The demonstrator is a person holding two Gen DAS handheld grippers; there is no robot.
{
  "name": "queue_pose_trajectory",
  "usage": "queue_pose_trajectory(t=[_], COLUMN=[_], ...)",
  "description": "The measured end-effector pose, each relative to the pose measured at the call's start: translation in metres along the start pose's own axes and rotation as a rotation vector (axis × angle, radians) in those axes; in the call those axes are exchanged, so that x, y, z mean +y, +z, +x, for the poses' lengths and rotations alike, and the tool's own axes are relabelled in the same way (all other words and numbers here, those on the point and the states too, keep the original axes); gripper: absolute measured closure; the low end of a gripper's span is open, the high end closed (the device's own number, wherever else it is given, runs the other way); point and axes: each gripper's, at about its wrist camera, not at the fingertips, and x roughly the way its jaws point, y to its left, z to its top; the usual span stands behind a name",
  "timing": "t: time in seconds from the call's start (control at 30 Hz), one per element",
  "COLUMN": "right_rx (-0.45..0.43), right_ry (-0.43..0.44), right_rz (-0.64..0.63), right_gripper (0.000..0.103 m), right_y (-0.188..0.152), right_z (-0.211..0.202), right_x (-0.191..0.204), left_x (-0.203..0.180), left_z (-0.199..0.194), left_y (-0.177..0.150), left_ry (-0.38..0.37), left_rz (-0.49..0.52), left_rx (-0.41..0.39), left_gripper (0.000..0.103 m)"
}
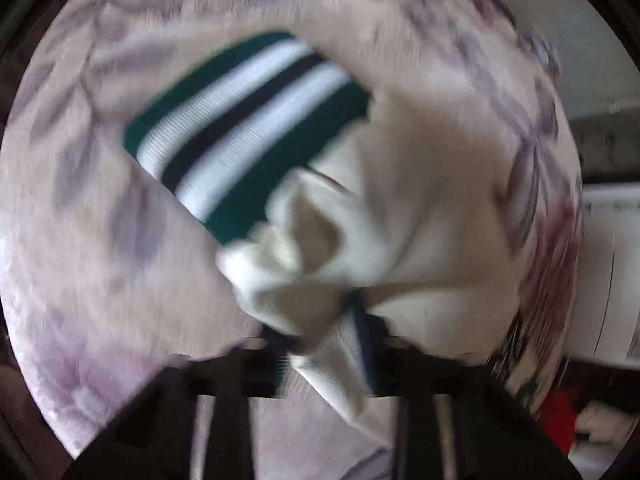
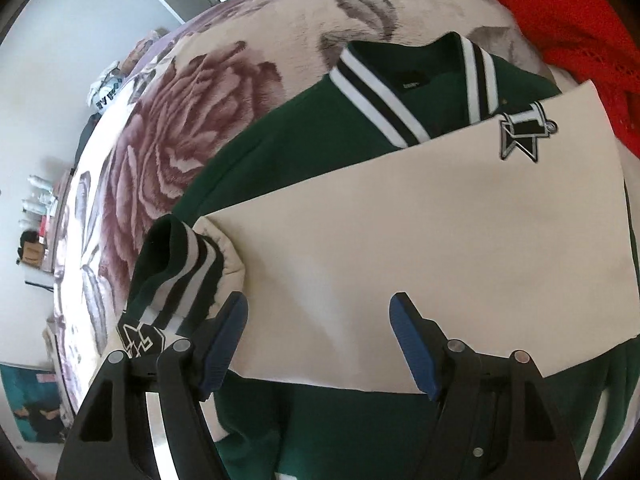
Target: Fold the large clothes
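**Q:** ok so where's the jacket point(image 2: 320, 152) sitting and what are the two grippers doing with it?

**A:** It's lying flat on the bed point(image 2: 208, 92), on that plush floral blanket with the big mauve rose. Green varsity-style jacket, collar point(image 2: 384, 100) with white and black stripes pointing toward the far side of the right wrist view. One cream sleeve point(image 2: 420, 260) is lying folded across the green body, star patch point(image 2: 520, 132) near its far end, striped cuff point(image 2: 180, 276) at the left end, hanging over the jacket's edge.

**Q:** and the right gripper?

**A:** The right gripper point(image 2: 318, 340) is hanging just above that folded sleeve with its blue-padded fingers point(image 2: 228, 340) standing wide apart. Nothing's being pinched between them, the cream fabric is just showing below the gap.

**Q:** left one?

**A:** The left gripper point(image 1: 324, 344) is nearly closed and clamping a bunched wad of the other cream sleeve point(image 1: 400, 208). The picture's pretty smeared, so I can't make out the pads cleanly, but the fabric is gathering right into the pinch point and fanning out from it. That sleeve's green, white and dark striped cuff point(image 1: 248, 136) is sitting beyond it, over the blanket.

**Q:** anything else around?

**A:** A red garment point(image 2: 560, 20) is lying on the bed past the collar, top right of the right wrist view.
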Motion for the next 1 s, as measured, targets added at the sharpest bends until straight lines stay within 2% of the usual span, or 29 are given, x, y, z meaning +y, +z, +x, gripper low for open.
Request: queue_pose_trajectory(t=[0.13,0.2,0.23,0.3,0.37,0.43,0.53,0.67,0.7,0.77,0.9,1.0], right_rx=[0.004,0.004,0.029,0.159,0.214,0.201,0.163,0.100,0.100,0.085,0.081,0.066], right_ry=[0.028,0.068,0.080,0.106,0.091,0.101,0.202,0.178,0.178,0.149,0.118,0.124], right_rz=[-0.049,-0.082,-0.105,-0.138,-0.147,-0.155,-0.045,0.043,0.043,0.064,0.154,0.232], right_gripper=[0.029,0.039,0.046,0.046,0.046,0.045,0.045,0.044,0.044,0.044,0.044,0.044], right_y=[0.007,0.009,0.009,0.004,0.001,0.004,0.008,-0.002,-0.002,-0.011,-0.034,-0.049], right_z=[0.010,0.022,0.037,0.076,0.099,0.098,0.070,0.029,0.029,0.018,0.001,-0.016], right_x=[0.034,0.057,0.073,0.094,0.104,0.105,0.075,0.015,0.015,-0.009,-0.062,-0.107], left_x=[-0.045,-0.071,-0.079,-0.102,-0.120,-0.142,-0.172,-0.216,-0.228,-0.252,-0.306,-0.343], left_z=[-0.025,-0.037,-0.040,-0.050,-0.059,-0.066,-0.085,-0.107,-0.108,-0.110,-0.110,-0.097], left_y=[0.020,0.033,0.042,0.050,0.058,0.062,0.052,0.023,0.015,-0.006,-0.073,-0.151], left_ry=[-0.025,-0.051,-0.063,-0.081,-0.090,-0.088,-0.090,-0.093,-0.099,-0.119,-0.165,-0.194], left_rz=[0.098,0.159,0.180,0.242,0.300,0.362,0.479,0.656,0.687,0.748,0.907,1.069], left_rx=[-0.137,-0.179,-0.188,-0.209,-0.224,-0.243,-0.286,-0.341,-0.345,-0.343,-0.339,-0.303], left_gripper=[0.097,0.099,0.099,0.099,0.099,0.099,0.099,0.099,0.099,0.099,0.099,0.099])
